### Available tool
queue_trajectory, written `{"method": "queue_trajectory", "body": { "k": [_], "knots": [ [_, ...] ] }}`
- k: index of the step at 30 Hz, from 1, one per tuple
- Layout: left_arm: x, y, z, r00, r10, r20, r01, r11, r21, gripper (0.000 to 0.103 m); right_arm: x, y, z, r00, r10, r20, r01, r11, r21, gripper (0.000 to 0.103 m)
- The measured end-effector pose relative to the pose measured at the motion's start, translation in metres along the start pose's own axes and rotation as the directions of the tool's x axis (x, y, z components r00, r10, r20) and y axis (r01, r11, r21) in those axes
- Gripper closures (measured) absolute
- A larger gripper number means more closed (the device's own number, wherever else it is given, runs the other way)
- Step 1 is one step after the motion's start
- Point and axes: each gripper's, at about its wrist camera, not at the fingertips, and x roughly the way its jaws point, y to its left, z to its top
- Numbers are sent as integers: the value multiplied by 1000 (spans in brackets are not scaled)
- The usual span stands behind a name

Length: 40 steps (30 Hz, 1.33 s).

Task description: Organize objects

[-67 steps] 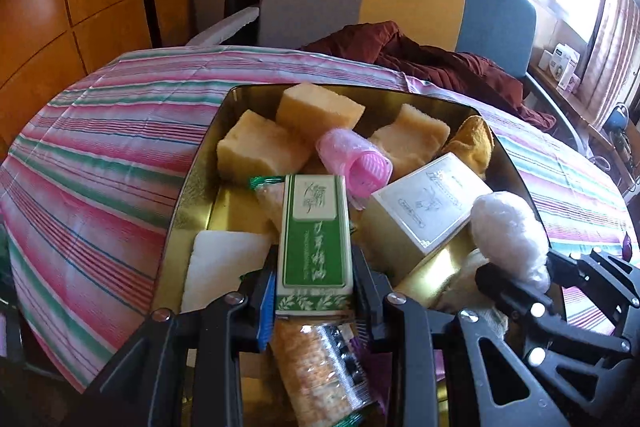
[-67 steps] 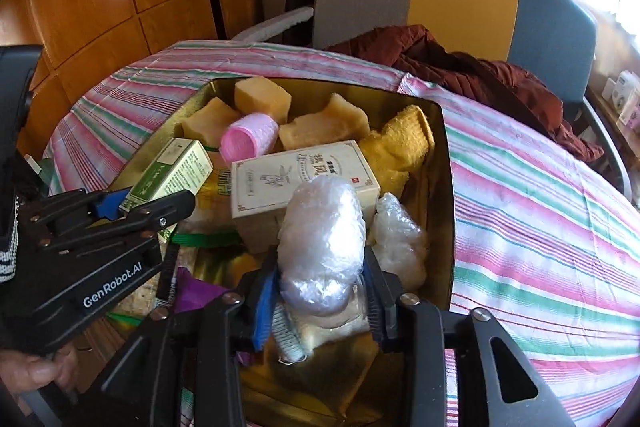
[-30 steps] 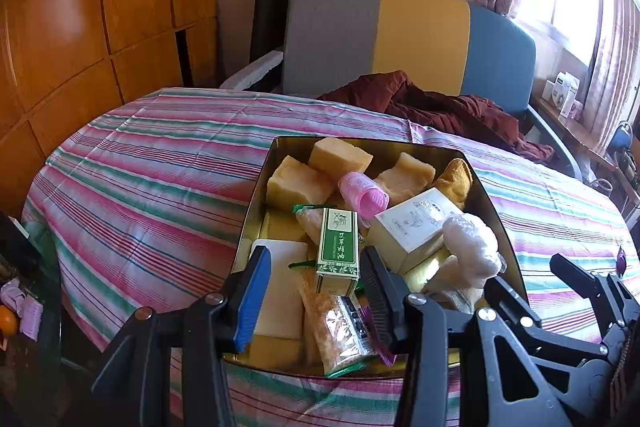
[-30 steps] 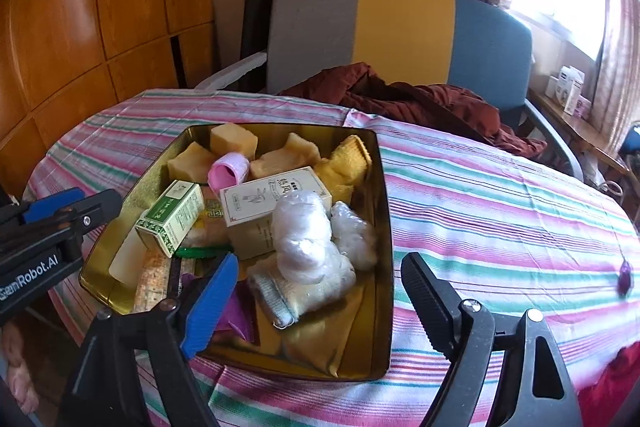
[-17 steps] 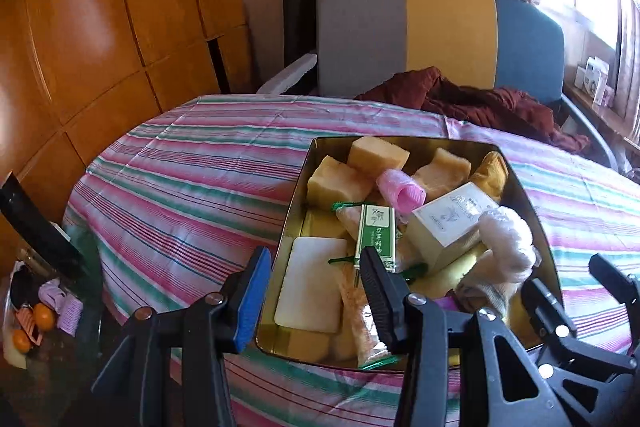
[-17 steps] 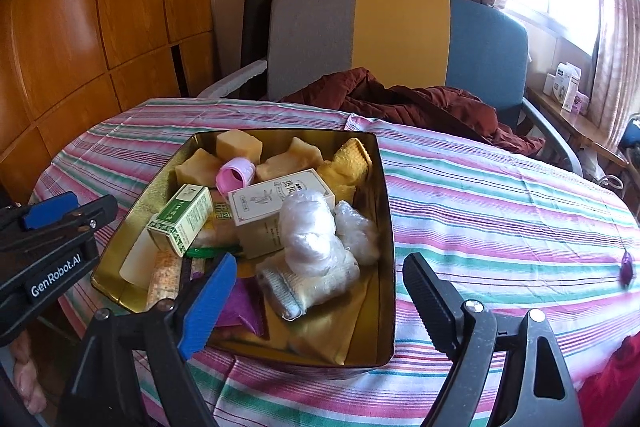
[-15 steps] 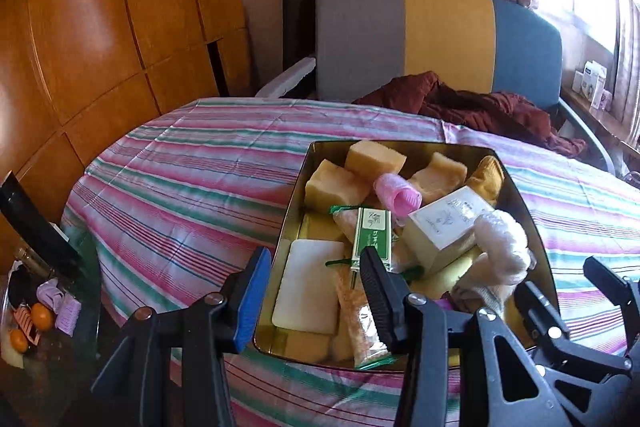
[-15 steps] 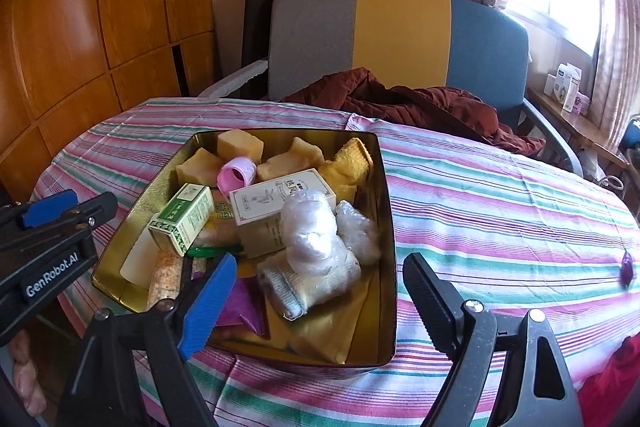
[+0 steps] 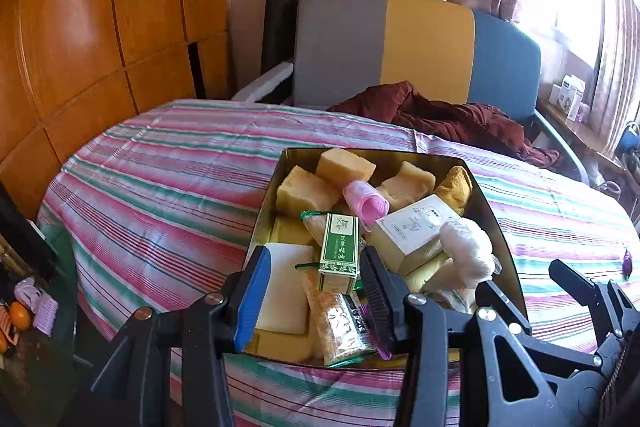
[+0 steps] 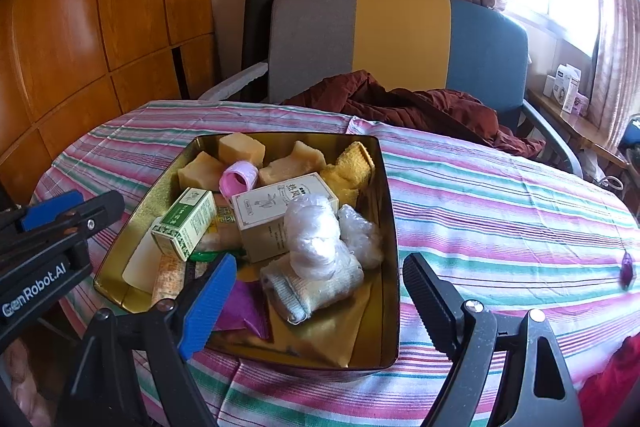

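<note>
Left gripper (image 9: 312, 293) part-open and empty, right gripper (image 10: 316, 301) wide and empty, both hovering short of gold tin (image 10: 390, 247) on striped bench (image 10: 500, 211). Green box (image 10: 186, 223), white box (image 10: 280, 205), wrapped bundle (image 10: 314, 235) piled inside, likely gathered for tidiness.

Both wrist cameras look forward and down along their own fingers from the near edge of the striped counter (image 9: 168, 187), toward the chair (image 10: 400, 43) at the top of the frame. Both views share the gold tin (image 9: 500, 227) (image 10: 390, 227), lower centre in each. The left view sits further left, with the right gripper (image 9: 592, 291) at its lower right.
</note>
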Motion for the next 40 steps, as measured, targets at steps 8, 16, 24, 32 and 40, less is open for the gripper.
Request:
{"method": "queue_trajectory", "body": {
  "k": [8, 16, 24, 32, 40],
  "knots": [
    [4, 9, -2, 1000, -10, -4, 10, 1000, -20, 56, 2, 6, 1, 1000, 2, 13, -2, 1000, -5, 17],
    [9, 16, -4, 1000, 13, -8, -13, 999, -36, 57, 4, 7, -2, 1000, 7, 8, -7, 1000, 4, 17],
    [12, 19, -6, 1000, 20, -17, -20, 999, -38, 57, 5, 11, -5, 1000, 1, 6, -1, 1000, -7, 17],
    [22, 20, -7, 998, 7, -65, -9, 999, -30, 57, 8, 12, -8, 1000, -2, -7, 2, 1000, -14, 17],
    [16, 15, -7, 1000, 7, 0, -7, 999, 39, 62, 10, 9, -9, 1000, -7, -6, 7, 1000, -13, 17]
  ]
}}
